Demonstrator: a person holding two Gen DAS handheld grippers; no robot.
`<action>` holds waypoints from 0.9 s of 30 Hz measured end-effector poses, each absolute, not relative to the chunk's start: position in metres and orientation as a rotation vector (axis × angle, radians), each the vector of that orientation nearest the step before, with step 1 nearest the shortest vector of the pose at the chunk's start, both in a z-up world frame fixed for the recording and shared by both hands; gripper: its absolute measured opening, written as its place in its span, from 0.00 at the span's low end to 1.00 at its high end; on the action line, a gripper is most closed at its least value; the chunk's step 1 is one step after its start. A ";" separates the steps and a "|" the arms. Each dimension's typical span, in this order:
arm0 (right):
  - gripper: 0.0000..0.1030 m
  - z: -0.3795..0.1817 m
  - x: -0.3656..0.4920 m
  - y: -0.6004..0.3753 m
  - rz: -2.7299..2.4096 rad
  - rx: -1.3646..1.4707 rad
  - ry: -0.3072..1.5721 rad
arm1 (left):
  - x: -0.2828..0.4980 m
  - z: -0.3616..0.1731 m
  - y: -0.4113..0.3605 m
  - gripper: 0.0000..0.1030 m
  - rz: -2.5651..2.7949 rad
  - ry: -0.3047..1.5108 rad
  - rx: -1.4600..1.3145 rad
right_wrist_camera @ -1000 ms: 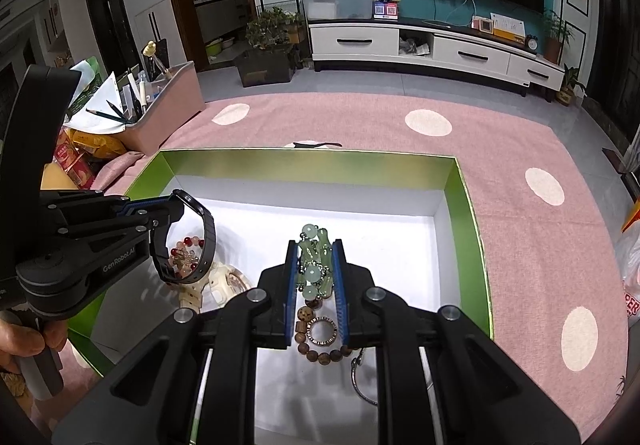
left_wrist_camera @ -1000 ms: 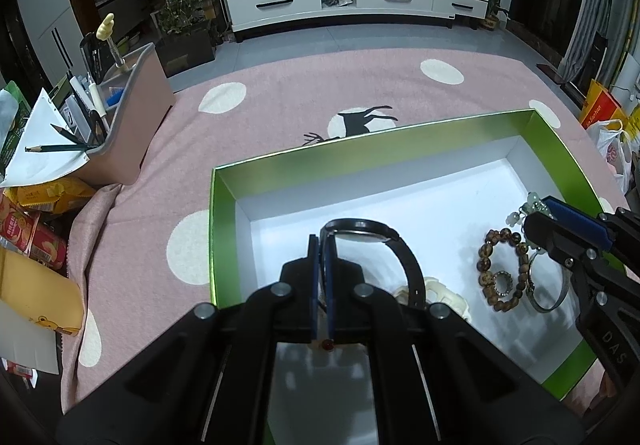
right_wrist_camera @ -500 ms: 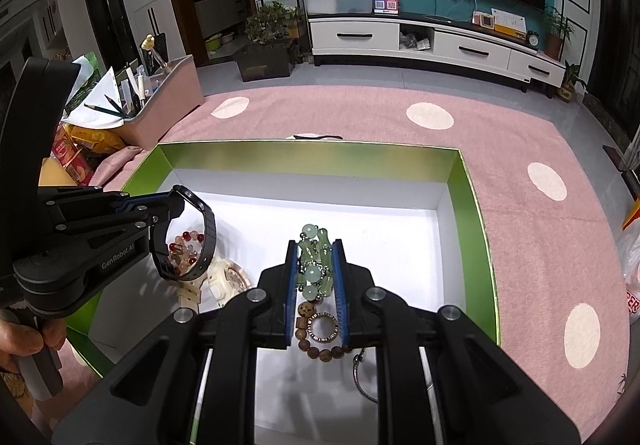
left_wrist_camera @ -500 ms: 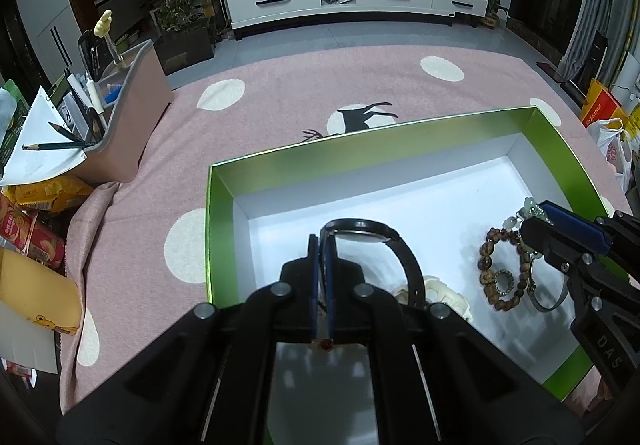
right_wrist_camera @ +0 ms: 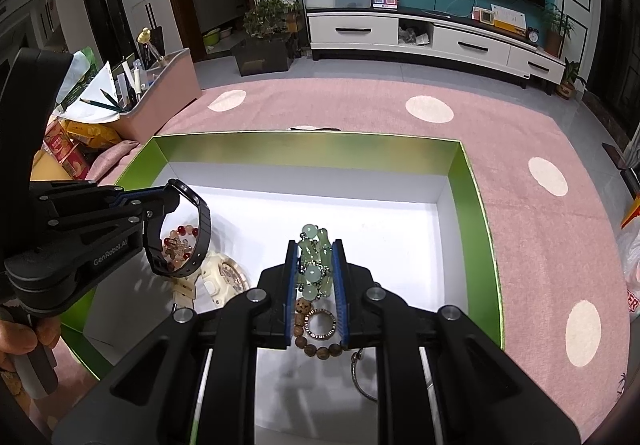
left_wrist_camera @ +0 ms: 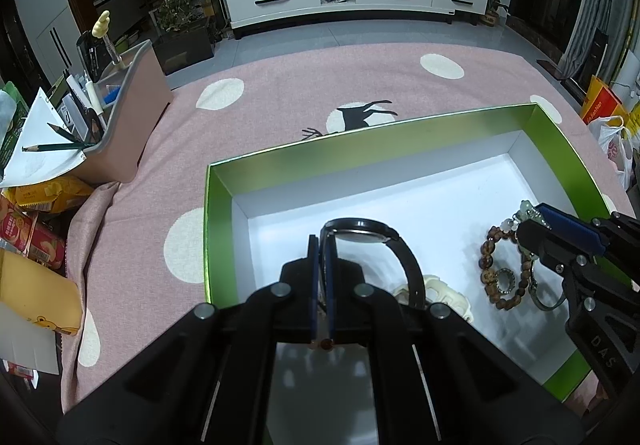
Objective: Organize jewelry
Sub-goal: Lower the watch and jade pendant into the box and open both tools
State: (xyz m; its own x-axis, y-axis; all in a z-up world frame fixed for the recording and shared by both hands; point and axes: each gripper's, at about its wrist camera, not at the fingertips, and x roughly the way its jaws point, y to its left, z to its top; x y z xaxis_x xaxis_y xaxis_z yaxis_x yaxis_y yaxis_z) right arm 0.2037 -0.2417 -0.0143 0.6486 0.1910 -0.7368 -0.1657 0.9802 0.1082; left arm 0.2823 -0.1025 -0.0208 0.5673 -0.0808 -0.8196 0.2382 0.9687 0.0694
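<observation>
A green box (left_wrist_camera: 218, 205) with a white floor lies on a pink cloth; it also shows in the right wrist view (right_wrist_camera: 476, 205). My left gripper (left_wrist_camera: 323, 245) is shut on a black watch (left_wrist_camera: 404, 261), held above the box's left part; the watch shows in the right wrist view (right_wrist_camera: 202, 229). My right gripper (right_wrist_camera: 314, 257) is shut on a pale green bead bracelet (right_wrist_camera: 314, 261) above the box's right part. On the box floor lie a brown bead bracelet (left_wrist_camera: 494, 273), a cream watch (right_wrist_camera: 224, 273), a red bead bracelet (right_wrist_camera: 178, 241) and a metal bangle (left_wrist_camera: 540, 297).
A pink organiser (left_wrist_camera: 132, 117) with pencils and papers stands at the far left. Snack packets (left_wrist_camera: 32, 221) lie off the cloth's left edge. Bags (left_wrist_camera: 608, 125) sit at the right. A white TV cabinet (left_wrist_camera: 352, 1) stands far behind.
Both grippers have stayed shut on their pieces and almost still; the views have shifted only slightly over the box.
</observation>
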 end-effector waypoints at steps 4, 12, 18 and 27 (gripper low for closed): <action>0.16 -0.015 0.204 -0.242 0.203 0.032 0.843 | 0.282 -0.021 -0.103 0.03 -0.188 0.948 0.183; 0.16 -0.015 0.204 -0.242 0.203 0.033 0.845 | 0.283 -0.023 -0.103 0.03 -0.189 0.953 0.189; 0.16 -0.020 0.206 -0.241 0.198 0.037 0.852 | 0.284 -0.024 -0.102 0.03 -0.191 0.956 0.187; 0.28 -0.017 0.205 -0.247 0.183 0.070 0.856 | 0.282 -0.022 -0.101 0.32 -0.195 0.950 0.181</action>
